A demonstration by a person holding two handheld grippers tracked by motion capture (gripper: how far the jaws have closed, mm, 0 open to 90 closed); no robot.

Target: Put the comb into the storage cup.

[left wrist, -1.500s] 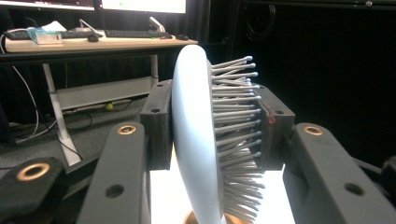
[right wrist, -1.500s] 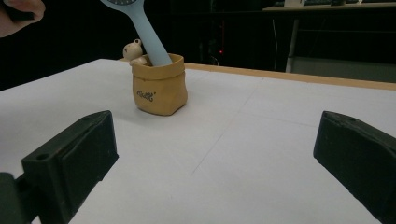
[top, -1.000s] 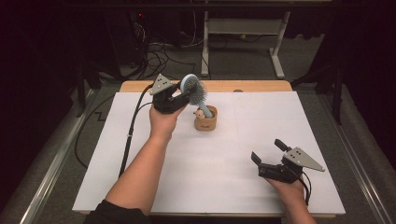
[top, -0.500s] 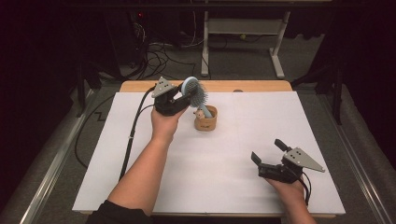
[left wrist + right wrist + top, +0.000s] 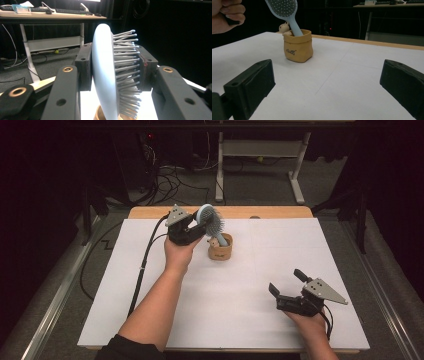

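Blue brush [image 5: 209, 220], clamped by its head in the left gripper [image 5: 197, 226], could tip the light pot [image 5: 220, 248] just below if levered sideways.

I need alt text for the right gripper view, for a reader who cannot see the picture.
A light blue hairbrush stands tilted, handle down, in a small yellow pot on a white table, with a small bear figure at the pot's rim. The right gripper has its two black jaws wide apart in the foreground, holding nothing. A hand shows at the upper left.
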